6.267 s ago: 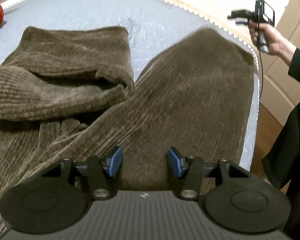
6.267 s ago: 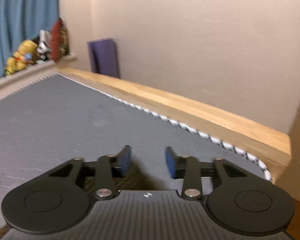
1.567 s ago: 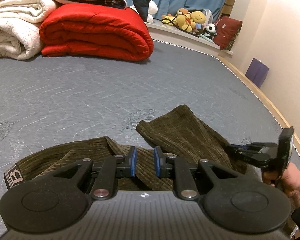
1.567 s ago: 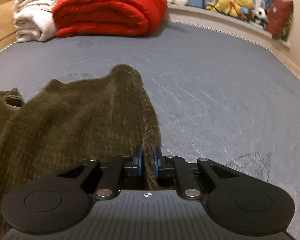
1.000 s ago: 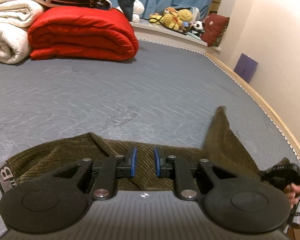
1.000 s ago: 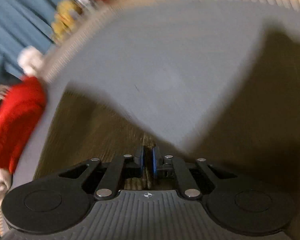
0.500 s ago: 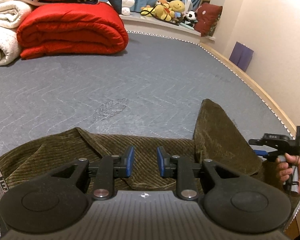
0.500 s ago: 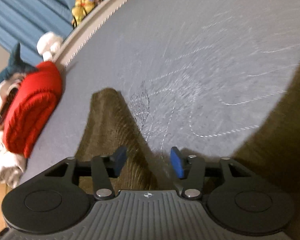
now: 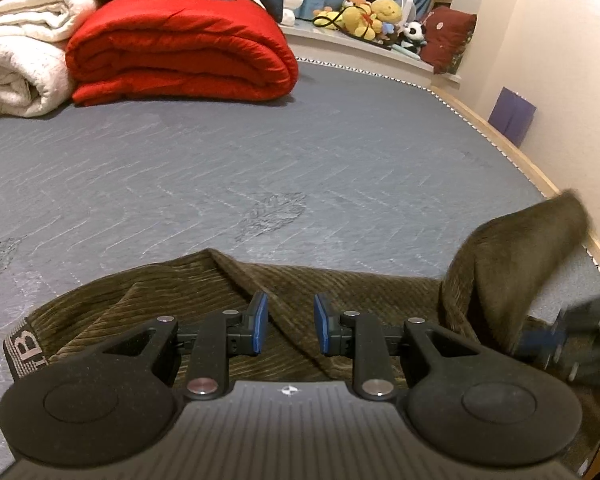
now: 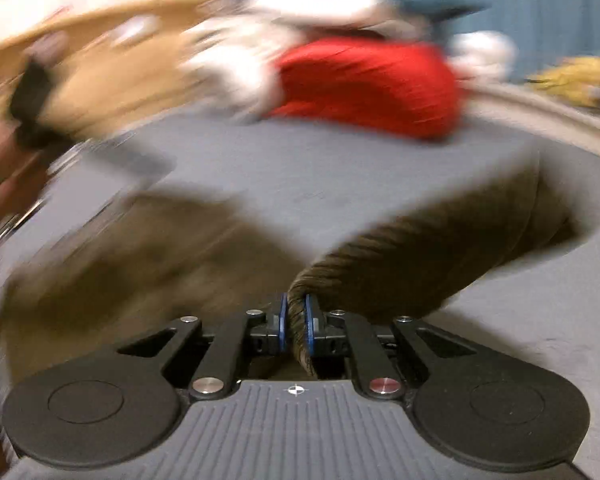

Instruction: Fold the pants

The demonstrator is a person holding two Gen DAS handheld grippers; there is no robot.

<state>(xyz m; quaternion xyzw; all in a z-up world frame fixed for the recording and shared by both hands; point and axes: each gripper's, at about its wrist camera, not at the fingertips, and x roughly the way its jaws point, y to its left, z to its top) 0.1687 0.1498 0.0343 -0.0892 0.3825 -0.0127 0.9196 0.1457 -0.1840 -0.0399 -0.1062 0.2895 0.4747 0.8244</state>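
Clamped tight on a bunched fold of the brown corduroy pants (image 10: 440, 256), the right gripper (image 10: 295, 330) has just snapped its jaws closed, with the cloth pinched between them and one leg trailing up and away from it. Beside it, the left gripper (image 9: 287, 330) hangs with its jaws narrowly apart over the waist end, gripping nothing. Those pants lie along the near edge of the grey mattress (image 9: 260, 168), long axis running side to side, waistband (image 9: 24, 344) at the left, raised leg at the right. Folding looks barely begun: the cloth is rumpled, no clean fold shows, and the lifted leg is not yet laid over.
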